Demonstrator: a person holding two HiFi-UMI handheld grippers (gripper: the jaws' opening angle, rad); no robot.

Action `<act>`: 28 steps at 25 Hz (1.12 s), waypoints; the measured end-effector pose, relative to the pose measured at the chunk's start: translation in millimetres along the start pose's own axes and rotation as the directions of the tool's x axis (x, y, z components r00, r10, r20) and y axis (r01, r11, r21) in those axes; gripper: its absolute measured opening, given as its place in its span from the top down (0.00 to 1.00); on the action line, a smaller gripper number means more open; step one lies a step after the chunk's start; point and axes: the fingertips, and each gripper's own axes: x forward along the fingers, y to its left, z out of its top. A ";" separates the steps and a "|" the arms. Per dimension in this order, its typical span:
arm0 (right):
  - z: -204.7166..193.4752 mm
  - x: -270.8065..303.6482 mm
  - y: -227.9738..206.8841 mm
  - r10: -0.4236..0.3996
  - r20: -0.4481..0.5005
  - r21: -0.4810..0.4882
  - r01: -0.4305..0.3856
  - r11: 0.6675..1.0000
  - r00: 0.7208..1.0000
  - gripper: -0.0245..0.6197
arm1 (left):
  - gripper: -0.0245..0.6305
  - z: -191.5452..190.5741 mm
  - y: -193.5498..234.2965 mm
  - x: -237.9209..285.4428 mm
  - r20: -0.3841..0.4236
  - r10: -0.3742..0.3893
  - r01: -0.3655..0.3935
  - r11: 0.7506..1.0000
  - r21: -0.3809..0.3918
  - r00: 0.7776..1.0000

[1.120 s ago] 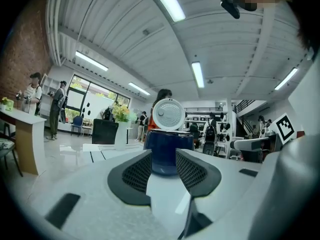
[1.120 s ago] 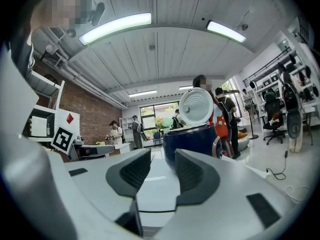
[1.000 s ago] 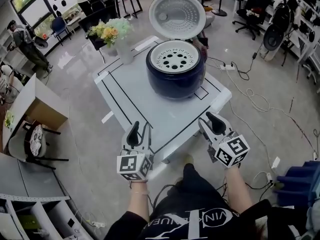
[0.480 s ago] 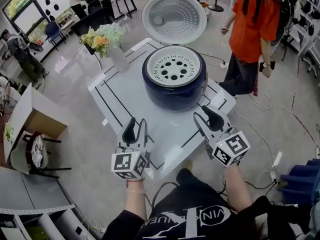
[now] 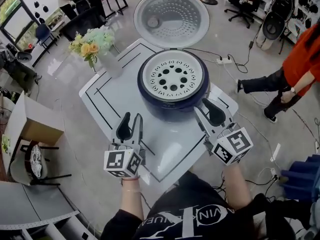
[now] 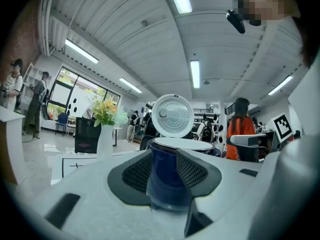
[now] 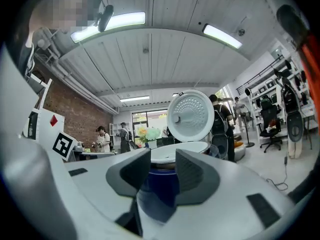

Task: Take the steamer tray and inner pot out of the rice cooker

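Note:
The dark blue rice cooker stands on the white table with its lid swung up and back. The white steamer tray, pierced with round holes, sits in the cooker's mouth and hides the inner pot. My left gripper is open over the table, short of the cooker's front left. At the cooker's front right, close to its wall, my right gripper is open too. Both gripper views look level at the cooker through empty jaws, with the tray rim and lid above.
A vase of flowers stands at the table's far left corner. A person in orange walks on the floor to the right. Cables and a power strip lie behind the table. A cardboard box and a chair sit on the left.
Both grippers have moved forward over the table, closer to the cooker. The person in orange has walked from behind the table to the right side.

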 end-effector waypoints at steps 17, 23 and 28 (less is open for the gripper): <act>27.6 57.8 -57.7 -0.261 -0.082 -0.084 0.254 0.964 0.962 0.75 | 0.68 39.1 23.0 99.0 -0.050 -0.189 0.188 0.982 -0.030 0.981; 21.2 76.1 -86.4 -0.396 -0.173 -0.178 0.367 0.913 0.902 0.75 | 0.64 36.4 19.5 147.3 -0.129 -0.260 0.262 0.965 0.000 0.957; 14.4 95.3 -109.4 -0.450 -0.284 -0.260 0.383 0.886 0.847 0.75 | 0.58 32.4 13.8 182.0 -0.212 -0.274 0.297 0.951 0.085 0.938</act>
